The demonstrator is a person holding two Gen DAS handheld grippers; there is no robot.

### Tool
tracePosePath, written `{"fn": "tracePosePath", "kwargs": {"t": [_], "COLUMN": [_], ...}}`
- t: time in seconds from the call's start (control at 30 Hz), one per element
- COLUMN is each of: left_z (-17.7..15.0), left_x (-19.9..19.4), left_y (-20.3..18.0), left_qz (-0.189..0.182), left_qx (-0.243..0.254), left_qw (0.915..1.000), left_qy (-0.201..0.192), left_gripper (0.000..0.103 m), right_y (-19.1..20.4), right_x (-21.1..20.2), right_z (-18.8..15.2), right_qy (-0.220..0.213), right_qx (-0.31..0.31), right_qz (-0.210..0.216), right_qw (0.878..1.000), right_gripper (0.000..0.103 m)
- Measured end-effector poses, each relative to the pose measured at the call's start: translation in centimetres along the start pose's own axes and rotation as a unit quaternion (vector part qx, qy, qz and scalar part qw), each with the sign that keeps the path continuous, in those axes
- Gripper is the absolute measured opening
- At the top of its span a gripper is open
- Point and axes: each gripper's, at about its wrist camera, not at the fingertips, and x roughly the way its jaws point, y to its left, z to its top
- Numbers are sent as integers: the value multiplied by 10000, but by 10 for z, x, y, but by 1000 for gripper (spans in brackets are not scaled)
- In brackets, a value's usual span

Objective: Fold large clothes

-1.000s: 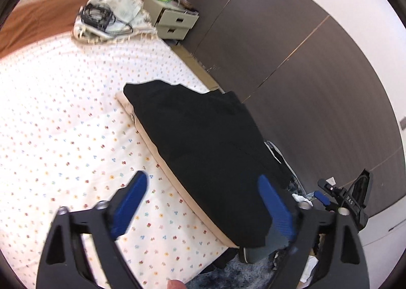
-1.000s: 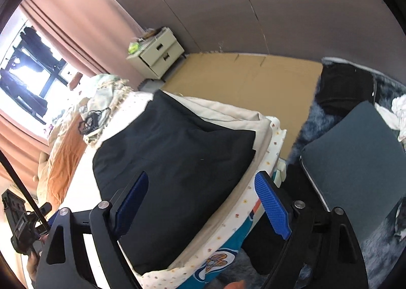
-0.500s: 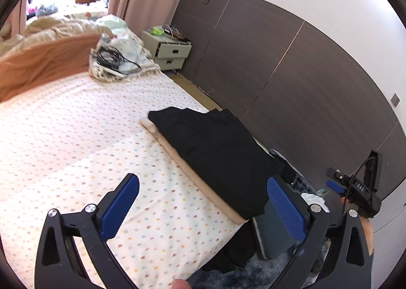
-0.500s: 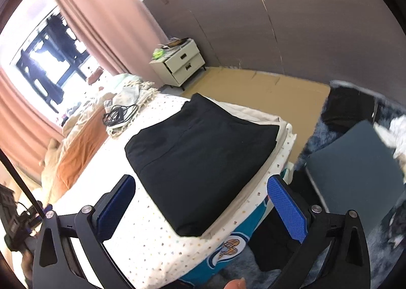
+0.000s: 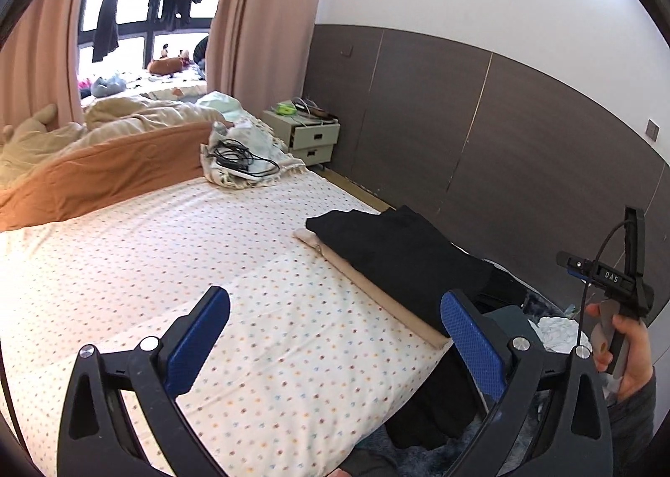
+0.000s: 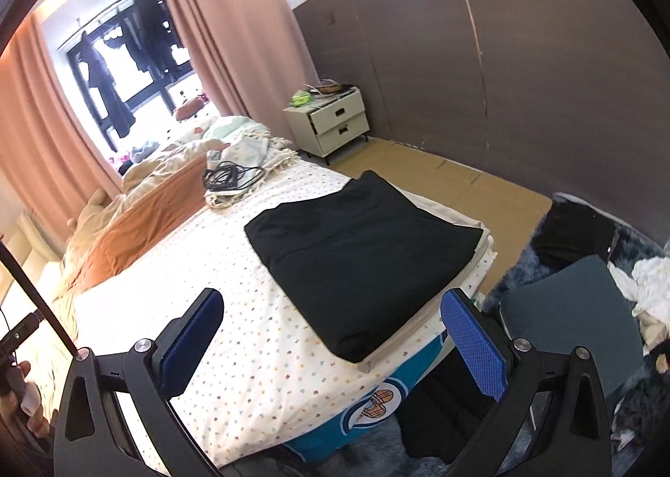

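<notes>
A folded black garment [image 5: 402, 255] [image 6: 360, 251] lies on top of a folded beige one [image 5: 377, 292] at the bed's corner. The bed [image 5: 167, 251] wears a white sheet with small coloured dots. My left gripper [image 5: 335, 334] is open and empty, held above the sheet, well back from the pile. My right gripper [image 6: 335, 330] is open wide with nothing between its blue pads [image 6: 473, 339], above the bed's edge and short of the black garment. The right gripper's body [image 5: 607, 276] and the hand holding it show at the right of the left wrist view.
An orange blanket [image 5: 104, 171] and rumpled bedding fill the far end of the bed, with a black cable bundle [image 5: 238, 158] on a cloth. A cream nightstand [image 6: 331, 121] stands by the dark wall panels. A grey cushion [image 6: 573, 309] and loose clothes [image 6: 649, 284] lie on the floor beside the bed.
Both grippers have pulled back and risen from the black garment, which now looks smaller and farther off. The right gripper's jaws spread a little wider. The pile stays on the bed.
</notes>
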Motion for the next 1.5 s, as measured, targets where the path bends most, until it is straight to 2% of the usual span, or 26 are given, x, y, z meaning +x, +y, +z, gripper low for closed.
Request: {"fn": "tracePosePath", "kwargs": {"t": [0.33,0.5,0.57,0.9,1.03,1.17,1.33,1.5], "left_z": [-37,-61,-69,-115,-130,-143,-165,-188], "left_x": [-71,-103,-113,-163,-183,-206,-224,-233], "left_y": [10,9,7,-15,-24,-28,-35,-36], "left_qz": [301,581,729,820,1016,1027,1437,1562], "left_qx": [-144,-173,-230,-373,-318,-404,-318,-461], "left_qw": [9988,9968,9955,9925,9900,9881,9814,9782], "left_qy": [-357,-525,-555,-824,-921,-1073,-1231,-1287], "left_gripper": [103,103,103,103,103,103,103,103], "right_y": [25,18,16,16,12,10,16,21], "right_x": [-37,-49,-52,-77,-87,-93,-97,-98], "right_z": [-30,-53,-64,-101,-116,-131,-149,-166], "right_qy": [-309,-518,-540,-641,-686,-684,-717,-687], "right_qx": [-364,-490,-493,-704,-831,-894,-1084,-1228], "right_qz": [202,218,216,636,852,1010,1074,1183], "right_qw": [9987,9972,9971,9934,9905,9885,9857,9830], "right_gripper": [103,103,103,103,103,103,103,103]}}
